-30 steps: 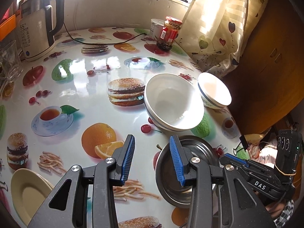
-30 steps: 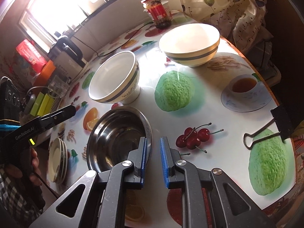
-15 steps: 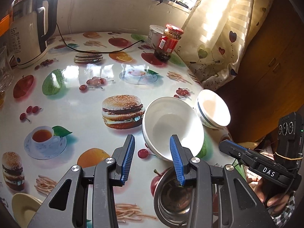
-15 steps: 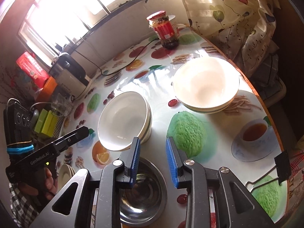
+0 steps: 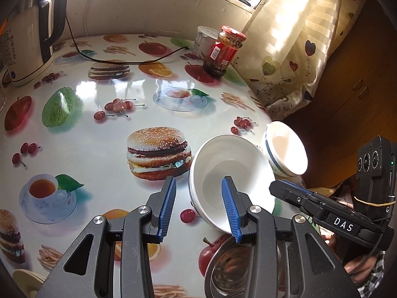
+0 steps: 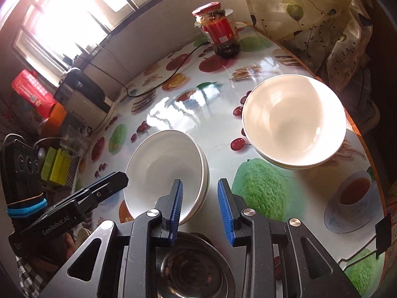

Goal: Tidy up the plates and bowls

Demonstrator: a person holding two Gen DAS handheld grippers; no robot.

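Tablecloth (image 5: 104, 139) printed with burgers, fruit and teacups covers the round table and carries everything else. Largest on it is the electric kettle (image 5: 29, 37) at the far left, cut off by the frame edge, its black cord (image 5: 129, 60) trailing toward the jar. Next come the task's bowls, all upright with mouths facing up: a stack of white bowls (image 6: 166, 171) near the middle, nested so that only thin rim lines show how many there are, which cannot be counted surely; a second white bowl stack (image 6: 295, 124) well apart to the right near the table edge, empty on top, with a blue band on its outer wall visible only from the left wrist camera. A steel bowl (image 6: 196, 268) sits nearest the cameras, just beside the central stack, largely hidden behind the gripper bodies; it appears empty. A red-lidded jar (image 6: 218, 29) with dark contents stands at the far side before a white tub (image 5: 204, 41), mostly hidden. A pale plate (image 5: 27, 280) is cropped at the lower left. The left gripper (image 5: 198, 208) hovers with jaws apart, its right finger over the central stack's rim, nothing clamped. The right gripper (image 6: 201, 211) has jaws apart, holding nothing, above the steel bowl. A black binder clip (image 6: 377, 238) lies at the right edge.
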